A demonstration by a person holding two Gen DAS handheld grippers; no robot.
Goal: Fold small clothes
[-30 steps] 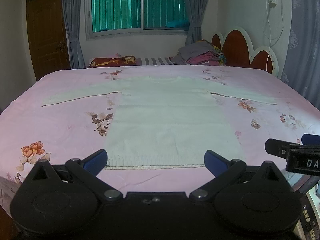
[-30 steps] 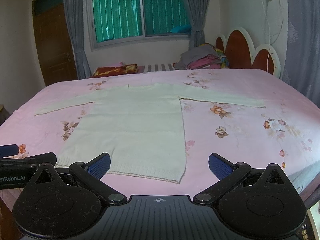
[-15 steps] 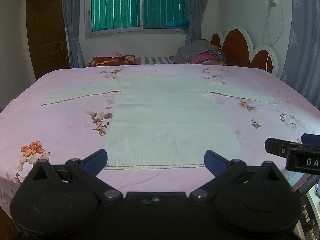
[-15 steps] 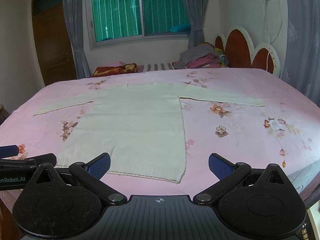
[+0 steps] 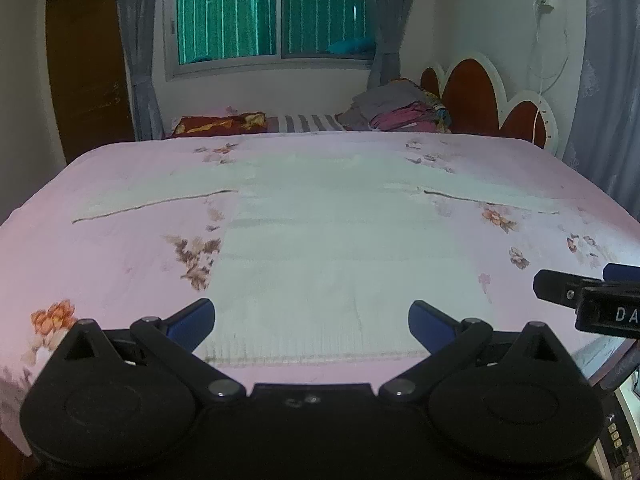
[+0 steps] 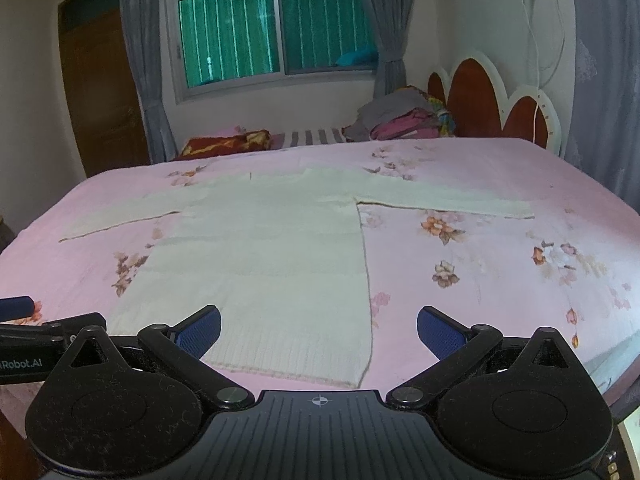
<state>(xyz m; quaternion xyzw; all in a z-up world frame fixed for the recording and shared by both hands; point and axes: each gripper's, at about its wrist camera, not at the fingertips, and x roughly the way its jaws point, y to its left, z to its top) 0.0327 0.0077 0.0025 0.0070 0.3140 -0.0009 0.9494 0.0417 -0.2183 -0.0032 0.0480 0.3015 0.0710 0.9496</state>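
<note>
Both pairs of fingers were spread and empty at the hem of the sweater (image 5: 340, 248), which lay flat on the bed (image 5: 100, 264), collar far; right gripper (image 6: 319, 330) was nearer its right corner, left gripper (image 5: 312, 320) centred.

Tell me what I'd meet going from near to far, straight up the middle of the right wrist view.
Right hand-held gripper → cream sweater spread flat → bare pink floral bedsheet → striped pillow → wall → green window.

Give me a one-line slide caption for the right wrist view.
Right gripper, jaws open, hovers at the hem of a cream sweater spread flat, sleeves out, on a pink floral bed.
</note>
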